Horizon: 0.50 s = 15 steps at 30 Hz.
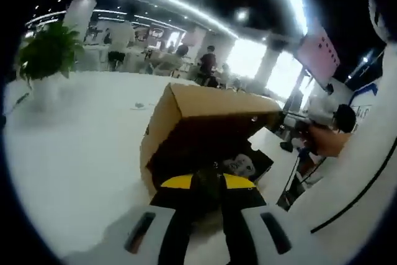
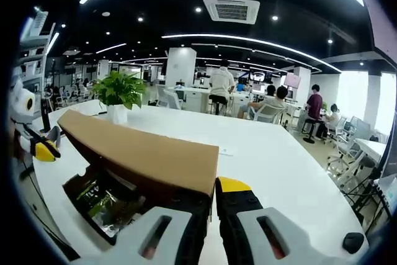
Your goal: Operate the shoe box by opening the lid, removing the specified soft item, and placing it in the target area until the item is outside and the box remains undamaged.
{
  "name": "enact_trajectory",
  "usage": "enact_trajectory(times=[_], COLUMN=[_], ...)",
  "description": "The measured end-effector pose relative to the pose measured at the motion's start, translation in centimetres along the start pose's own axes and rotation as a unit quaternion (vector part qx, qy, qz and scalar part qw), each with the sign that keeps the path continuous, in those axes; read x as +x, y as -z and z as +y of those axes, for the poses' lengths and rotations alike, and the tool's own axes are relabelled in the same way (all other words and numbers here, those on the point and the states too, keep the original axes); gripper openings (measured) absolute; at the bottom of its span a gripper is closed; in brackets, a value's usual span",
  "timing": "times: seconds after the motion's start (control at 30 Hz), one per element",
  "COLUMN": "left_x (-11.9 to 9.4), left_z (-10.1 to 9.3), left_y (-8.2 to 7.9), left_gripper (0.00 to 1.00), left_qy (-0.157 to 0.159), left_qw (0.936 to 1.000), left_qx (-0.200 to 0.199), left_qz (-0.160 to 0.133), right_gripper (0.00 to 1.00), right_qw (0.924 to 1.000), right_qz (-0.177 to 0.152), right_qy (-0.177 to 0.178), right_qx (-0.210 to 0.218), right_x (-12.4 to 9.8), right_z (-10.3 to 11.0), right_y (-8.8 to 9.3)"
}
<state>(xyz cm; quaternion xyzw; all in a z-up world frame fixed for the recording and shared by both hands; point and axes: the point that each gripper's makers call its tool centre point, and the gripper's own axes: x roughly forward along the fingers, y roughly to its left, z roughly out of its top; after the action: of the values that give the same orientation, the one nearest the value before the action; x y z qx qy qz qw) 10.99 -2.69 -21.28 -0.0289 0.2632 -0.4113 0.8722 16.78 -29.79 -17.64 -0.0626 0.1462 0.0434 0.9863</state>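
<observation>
Clamping both tongs, left [image 1: 208, 184] and right [image 2: 211, 206], on stiff, light cardboard lid [image 2: 149, 153], baring crinkly soft packet [image 2: 102, 200] for a gentle pinch.

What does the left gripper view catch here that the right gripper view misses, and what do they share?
Left gripper view: the box's dark interior under the raised lid, and a person's hand.
Right gripper view: a green printed packet lying in the box, and a ceiling air vent.
Both: the cardboard shoe box, the white table, the potted plant and people seated behind.
</observation>
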Motion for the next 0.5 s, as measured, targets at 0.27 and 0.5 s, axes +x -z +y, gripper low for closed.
enact_trajectory(times=[0.27,0.5], left_x=[0.7,0.8], left_z=[-0.4,-0.3], left_y=[0.9,2.3], left_gripper=[0.22,0.28], left_qy=[0.027,0.044], left_qw=[0.9983,0.9923], left_qx=[0.039,0.078], left_qz=[0.035,0.085], right_gripper=[0.01,0.01], right_qw=[0.9993,0.9994], right_qz=[0.034,0.035], right_qy=[-0.008,0.005], right_qx=[-0.017,0.005], right_x=[0.2,0.3], right_z=[0.0,-0.1], right_y=[0.2,0.1])
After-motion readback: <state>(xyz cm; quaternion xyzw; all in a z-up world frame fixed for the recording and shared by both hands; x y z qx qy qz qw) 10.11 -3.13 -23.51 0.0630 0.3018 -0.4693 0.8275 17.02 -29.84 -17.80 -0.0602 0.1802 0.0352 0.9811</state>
